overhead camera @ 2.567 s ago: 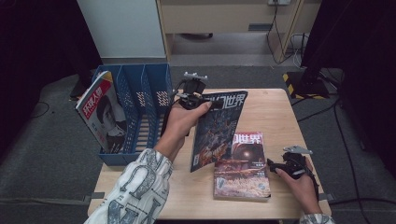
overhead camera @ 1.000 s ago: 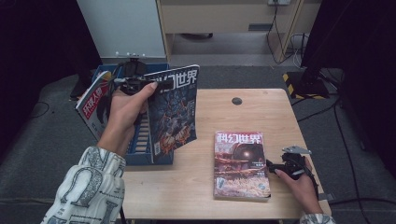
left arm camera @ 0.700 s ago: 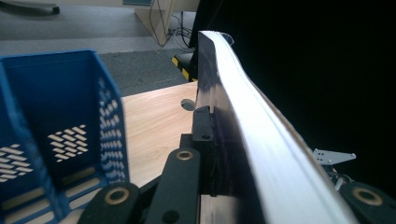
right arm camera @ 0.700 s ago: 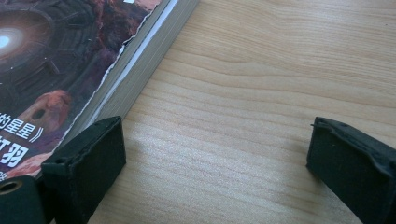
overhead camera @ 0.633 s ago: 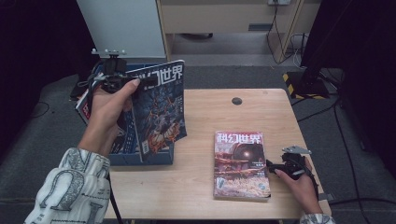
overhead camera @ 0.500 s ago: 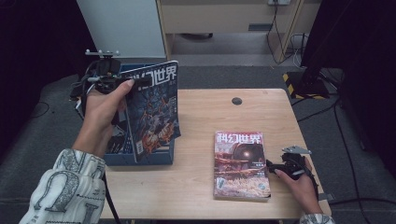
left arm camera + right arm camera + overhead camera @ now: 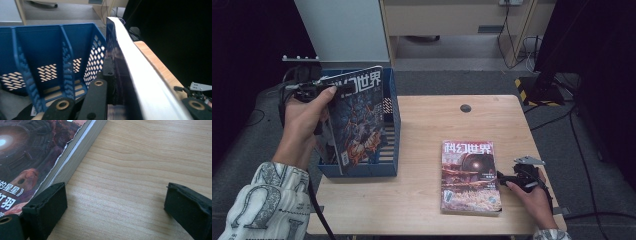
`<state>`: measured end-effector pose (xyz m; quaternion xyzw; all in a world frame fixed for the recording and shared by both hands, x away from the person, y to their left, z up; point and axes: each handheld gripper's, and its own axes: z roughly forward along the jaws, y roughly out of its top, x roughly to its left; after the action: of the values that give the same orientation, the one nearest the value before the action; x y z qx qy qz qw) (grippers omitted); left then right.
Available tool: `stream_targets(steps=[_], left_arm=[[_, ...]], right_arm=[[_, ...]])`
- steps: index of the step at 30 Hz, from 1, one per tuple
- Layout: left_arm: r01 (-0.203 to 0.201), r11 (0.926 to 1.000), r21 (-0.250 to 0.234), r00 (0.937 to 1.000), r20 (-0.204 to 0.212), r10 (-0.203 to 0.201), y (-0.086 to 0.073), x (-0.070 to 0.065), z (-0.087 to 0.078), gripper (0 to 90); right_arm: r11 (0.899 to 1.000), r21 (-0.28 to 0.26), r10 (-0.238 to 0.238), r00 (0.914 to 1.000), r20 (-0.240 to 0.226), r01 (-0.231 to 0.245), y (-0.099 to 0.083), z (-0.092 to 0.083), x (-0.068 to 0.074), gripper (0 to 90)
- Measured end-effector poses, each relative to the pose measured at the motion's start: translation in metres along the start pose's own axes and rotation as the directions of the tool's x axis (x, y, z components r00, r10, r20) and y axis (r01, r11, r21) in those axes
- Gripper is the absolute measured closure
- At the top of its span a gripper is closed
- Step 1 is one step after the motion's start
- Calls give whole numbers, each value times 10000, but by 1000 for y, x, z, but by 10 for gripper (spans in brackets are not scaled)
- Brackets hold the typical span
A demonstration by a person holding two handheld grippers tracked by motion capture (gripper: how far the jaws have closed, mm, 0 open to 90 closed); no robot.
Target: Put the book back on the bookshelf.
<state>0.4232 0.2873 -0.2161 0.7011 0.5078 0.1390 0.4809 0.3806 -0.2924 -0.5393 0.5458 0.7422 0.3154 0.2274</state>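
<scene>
Over by the blue file rack (image 7: 389,125), the left gripper (image 7: 319,91) has carried the magazine (image 7: 357,120) off the table, jaws still pinching its top corner, so slotting looks next, while the right gripper (image 7: 517,179) waits, jaws spread, beside the stack (image 7: 469,175).

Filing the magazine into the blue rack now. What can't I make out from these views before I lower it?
- High view: the held magazine and the left hand hide the blue rack slots behind them, so the slot under it is unclear.
- Left gripper view: the bottom edge cuts off the left gripper where it clamps the magazine.
- Right gripper view: the frame cuts off most of the table magazine beside the open right gripper.
</scene>
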Motion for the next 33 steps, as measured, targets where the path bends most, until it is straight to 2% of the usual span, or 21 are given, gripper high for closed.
stream_targets(steps=[8,17,29,33], left_arm=[[15,10000,71,9991,-429,-12,-4,11,-7,822],[181,9998,-46,9982,-573,-183,-4,19,-14,823],[490,9981,-375,9937,-995,-525,-2,35,-30,822],[583,9975,-405,9906,-1212,-628,-1,41,-30,822]], right_arm=[[10000,38,-2,10000,-28,2,0,0,0,48],[10000,15,-1,10000,-18,1,0,0,0,49],[10000,3,0,10000,-12,0,0,0,0,48],[10000,4,2,10000,-13,-2,0,0,0,48]])
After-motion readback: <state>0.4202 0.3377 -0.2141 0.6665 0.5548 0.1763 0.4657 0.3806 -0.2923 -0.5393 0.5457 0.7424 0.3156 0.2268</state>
